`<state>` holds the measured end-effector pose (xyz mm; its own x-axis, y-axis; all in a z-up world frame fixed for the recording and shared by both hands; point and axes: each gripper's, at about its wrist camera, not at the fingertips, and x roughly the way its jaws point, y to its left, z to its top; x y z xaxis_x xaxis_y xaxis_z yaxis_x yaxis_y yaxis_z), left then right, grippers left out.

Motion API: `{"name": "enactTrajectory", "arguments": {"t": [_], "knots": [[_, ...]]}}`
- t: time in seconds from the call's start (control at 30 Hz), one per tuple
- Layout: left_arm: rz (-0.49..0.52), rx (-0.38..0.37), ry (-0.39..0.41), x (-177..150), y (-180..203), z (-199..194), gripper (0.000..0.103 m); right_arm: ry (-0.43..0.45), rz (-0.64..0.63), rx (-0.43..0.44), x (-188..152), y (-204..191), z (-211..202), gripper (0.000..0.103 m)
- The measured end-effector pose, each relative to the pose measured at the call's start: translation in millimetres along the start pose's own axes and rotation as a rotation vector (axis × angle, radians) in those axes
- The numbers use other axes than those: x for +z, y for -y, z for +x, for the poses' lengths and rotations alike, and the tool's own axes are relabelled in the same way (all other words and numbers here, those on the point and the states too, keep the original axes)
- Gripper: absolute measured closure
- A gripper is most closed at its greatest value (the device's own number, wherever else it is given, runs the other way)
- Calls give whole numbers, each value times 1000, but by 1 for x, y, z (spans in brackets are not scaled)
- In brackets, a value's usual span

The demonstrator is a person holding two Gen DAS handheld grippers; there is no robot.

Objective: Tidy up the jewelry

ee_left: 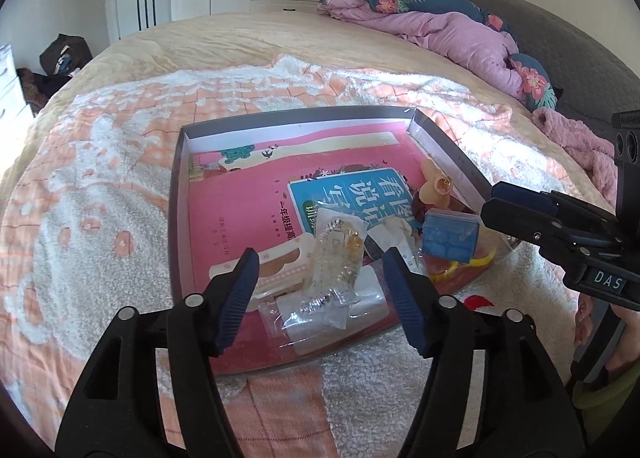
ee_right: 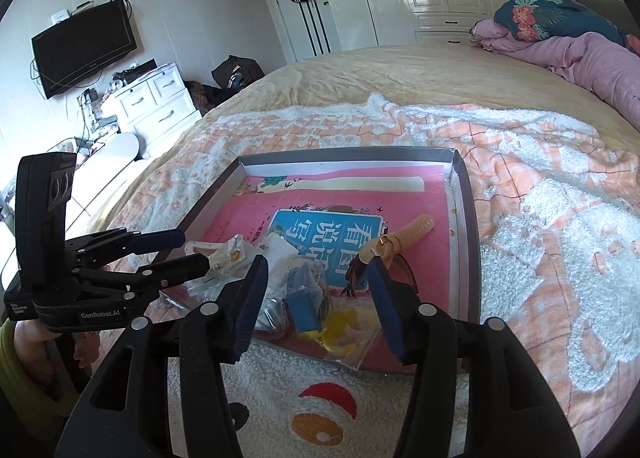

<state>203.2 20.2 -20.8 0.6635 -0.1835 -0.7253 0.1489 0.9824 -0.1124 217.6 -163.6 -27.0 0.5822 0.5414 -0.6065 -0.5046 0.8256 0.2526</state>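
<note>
A shallow grey box lid (ee_left: 176,194) lies on the bed, lined with a pink book (ee_left: 248,218). Jewelry is piled at its near edge: a clear bag of beads (ee_left: 336,258), a blue case (ee_left: 450,236), a peach watch strap (ee_left: 434,188), yellow rings in a bag (ee_left: 460,268). My left gripper (ee_left: 320,258) is open, hovering over the clear bag. My right gripper (ee_right: 316,270) is open above the blue case (ee_right: 304,306) and yellow rings (ee_right: 344,328). The strap (ee_right: 404,238) lies just beyond. The lid's rim shows in the right wrist view (ee_right: 468,218).
A fluffy orange-and-white blanket (ee_left: 120,186) covers the bed under the lid. A pink duvet and floral pillow (ee_left: 460,30) lie at the far right. White wardrobes, a dresser (ee_right: 152,106) and a wall television (ee_right: 84,50) stand beyond the bed.
</note>
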Motion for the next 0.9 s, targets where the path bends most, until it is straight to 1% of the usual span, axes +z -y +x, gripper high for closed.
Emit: {"name": "enactTrajectory", "arguments": {"t": [0.07,0.17,0.23,0.3,0.4,0.43,0.5,0.57,0.63,0.7,0.9], "knots": [[-5,-3,7,1,0,-5,42,5,3,1,0,-1,-3,50],[-2,5,27,2,1,-18,38,15,2,4,1,-4,-10,47],[-4,9,40,3,1,-25,35,25,4,4,2,-5,-15,41],[-9,11,50,2,1,-32,29,38,5,4,2,-7,-21,35],[-10,17,65,1,2,-44,25,53,-2,9,3,-14,-31,34],[-11,19,70,1,3,-47,24,55,-6,7,3,-17,-35,31],[-13,23,81,0,3,-54,16,71,-7,1,3,-21,-42,18],[-15,28,95,-1,4,-63,9,88,-9,4,3,-25,-52,18],[-15,34,108,-2,6,-70,10,96,-11,3,2,-29,-60,17],[-18,39,125,-3,7,-78,9,113,-12,-3,1,-32,-69,8],[-36,35,161,-7,10,-103,9,145,-8,-6,-5,-38,-92,6]]}}
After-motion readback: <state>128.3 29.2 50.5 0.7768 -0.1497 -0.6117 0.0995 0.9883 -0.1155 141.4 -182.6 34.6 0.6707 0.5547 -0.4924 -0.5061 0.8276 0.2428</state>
